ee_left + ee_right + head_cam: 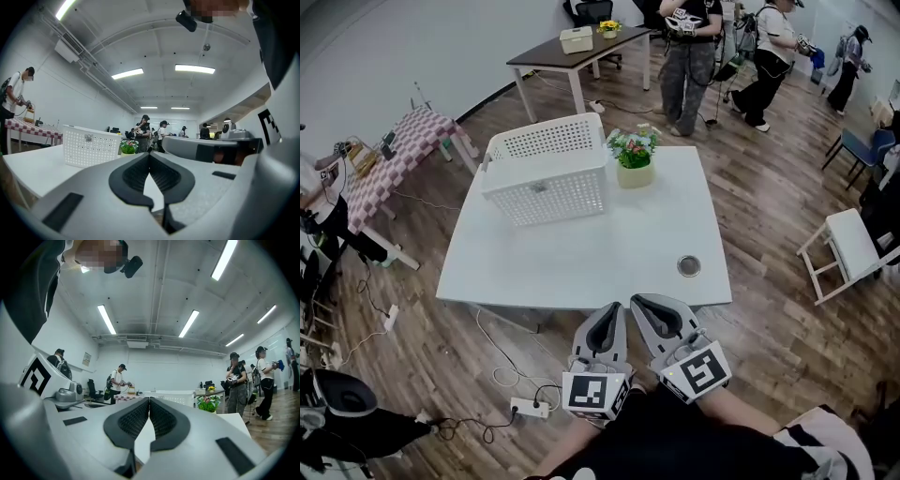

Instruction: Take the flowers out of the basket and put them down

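Observation:
A white perforated basket (546, 167) stands on the far left part of the white table (581, 253). Just to its right, outside it, a pot of pink and white flowers (634, 155) rests upright on the tabletop. Both grippers hover side by side off the table's near edge, well short of the basket and pot. My left gripper (615, 308) is shut with nothing between its jaws, as is my right gripper (639, 302). The left gripper view shows the basket (89, 146) and flowers (128, 147) beyond the closed jaws (150, 155). The right gripper view shows the flowers (208, 403) past its shut jaws (149, 401).
A small round metal cap (689, 266) sits in the table near its right front. A white chair (848, 248) stands to the right, a checkered table (398, 150) to the left. Behind, a dark table (572, 49) holds a box, and several people stand. Cables and a power strip (530, 408) lie on the floor.

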The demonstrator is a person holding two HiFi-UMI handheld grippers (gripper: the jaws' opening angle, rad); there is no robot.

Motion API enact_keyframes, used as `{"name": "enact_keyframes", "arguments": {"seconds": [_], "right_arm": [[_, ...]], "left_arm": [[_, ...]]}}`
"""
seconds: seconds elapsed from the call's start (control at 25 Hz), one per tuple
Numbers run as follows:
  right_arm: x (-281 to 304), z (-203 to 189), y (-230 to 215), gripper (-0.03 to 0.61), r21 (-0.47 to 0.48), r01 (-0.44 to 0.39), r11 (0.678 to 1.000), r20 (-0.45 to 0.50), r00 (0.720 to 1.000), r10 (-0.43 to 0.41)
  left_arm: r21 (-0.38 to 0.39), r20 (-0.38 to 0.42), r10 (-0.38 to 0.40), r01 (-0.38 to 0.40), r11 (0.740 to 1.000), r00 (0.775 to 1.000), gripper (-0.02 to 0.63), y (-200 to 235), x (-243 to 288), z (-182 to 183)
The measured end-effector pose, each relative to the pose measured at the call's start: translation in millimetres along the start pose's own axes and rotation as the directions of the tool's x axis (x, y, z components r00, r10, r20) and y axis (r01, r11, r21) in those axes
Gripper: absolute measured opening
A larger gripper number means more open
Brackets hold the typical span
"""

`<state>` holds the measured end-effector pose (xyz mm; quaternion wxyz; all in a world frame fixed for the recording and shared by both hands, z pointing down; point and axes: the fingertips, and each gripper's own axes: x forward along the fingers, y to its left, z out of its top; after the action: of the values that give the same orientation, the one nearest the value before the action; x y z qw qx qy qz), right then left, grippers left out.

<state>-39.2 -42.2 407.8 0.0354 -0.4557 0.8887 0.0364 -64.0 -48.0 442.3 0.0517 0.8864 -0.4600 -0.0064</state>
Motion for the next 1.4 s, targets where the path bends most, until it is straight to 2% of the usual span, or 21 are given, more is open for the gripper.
{"name": "enact_keyframes", "arguments": {"seconds": [0.4,0.96,1.2,1.4], "right_arm": [[-48,12,11,0.018,-0.008,-0.029,1.000,0.013,0.999,0.029],[-204,21,16,0.018,0.002,-0.050,0.999,0.004,0.999,0.050],[-234,29,26,0.018,0.006,-0.055,0.998,0.022,0.998,0.055],[-235,35,31,0.018,-0.008,-0.047,0.999,0.026,0.999,0.047]], "left_arm": [[0.003,0.018,0.024,-0.024,1.000,1.000,0.000,-43,-23,4],[0.000,0.042,0.053,-0.053,0.999,0.998,0.000,-189,-81,-12],[0.002,0.044,0.061,-0.061,0.998,0.997,0.000,-215,-104,-15],[0.008,0.039,0.053,-0.053,0.999,0.998,0.000,-214,-111,-12]]}}
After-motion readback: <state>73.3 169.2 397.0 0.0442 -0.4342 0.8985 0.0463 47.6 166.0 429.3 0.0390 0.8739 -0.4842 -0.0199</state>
